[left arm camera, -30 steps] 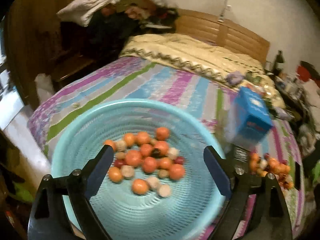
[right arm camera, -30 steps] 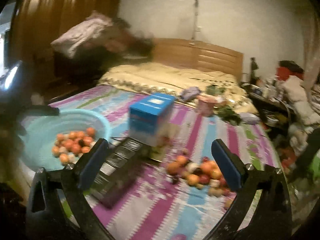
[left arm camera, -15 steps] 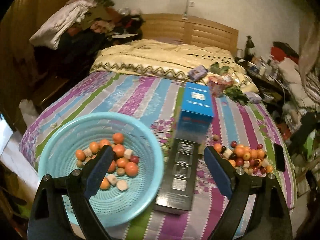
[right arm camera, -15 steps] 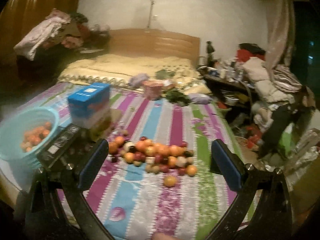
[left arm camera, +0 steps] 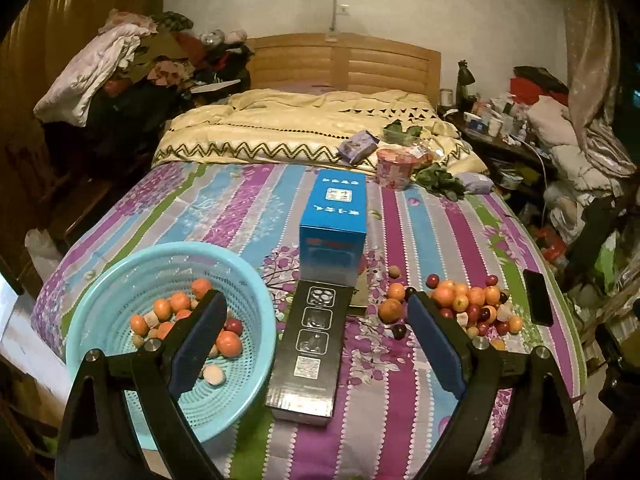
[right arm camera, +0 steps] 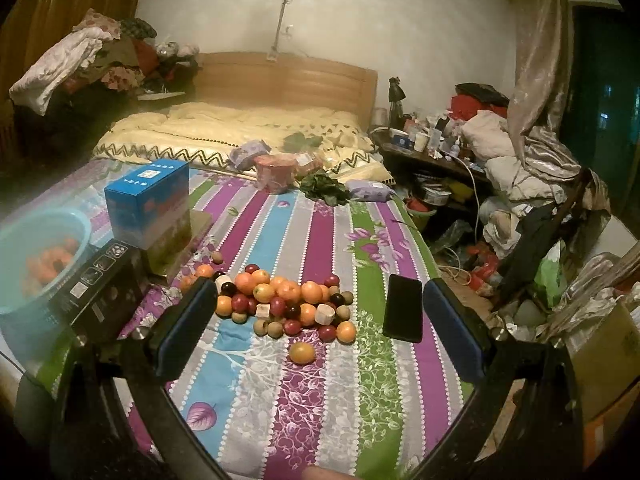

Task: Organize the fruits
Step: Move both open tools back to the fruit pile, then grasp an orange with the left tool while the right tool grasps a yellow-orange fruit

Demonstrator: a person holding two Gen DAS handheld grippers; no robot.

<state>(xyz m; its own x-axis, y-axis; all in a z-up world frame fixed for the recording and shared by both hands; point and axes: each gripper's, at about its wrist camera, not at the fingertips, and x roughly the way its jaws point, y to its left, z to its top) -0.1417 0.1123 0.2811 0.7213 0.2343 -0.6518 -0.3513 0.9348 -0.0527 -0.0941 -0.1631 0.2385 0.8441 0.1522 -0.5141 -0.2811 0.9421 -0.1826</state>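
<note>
A light blue basket (left arm camera: 120, 276) holding several orange, red and pale fruits sits at the bed's front left; the basket (right arm camera: 24, 308) shows blurred at the left edge of the right wrist view. A heap of mixed fruits (right arm camera: 286, 300) lies on the striped bedspread, the same heap (left arm camera: 468, 304) to the right in the left wrist view. One orange fruit (right arm camera: 302, 353) lies alone in front of it. My left gripper (left arm camera: 314, 312) is open and empty above the black box. My right gripper (right arm camera: 316, 300) is open and empty, hovering before the heap.
A black box (left arm camera: 312, 344) lies lengthwise between basket and heap, with a blue box (left arm camera: 334, 220) standing behind it. A dark phone (right arm camera: 403, 309) lies right of the heap. A pink cup (right arm camera: 275, 173), greens and packets sit by the cream quilt. Clutter fills the floor right of the bed.
Both views swung right, away from the basket. The left wrist view now shows the boxes and the heap. The right wrist view now has the fruit heap centred between its fingers. Both grippers stayed open.
</note>
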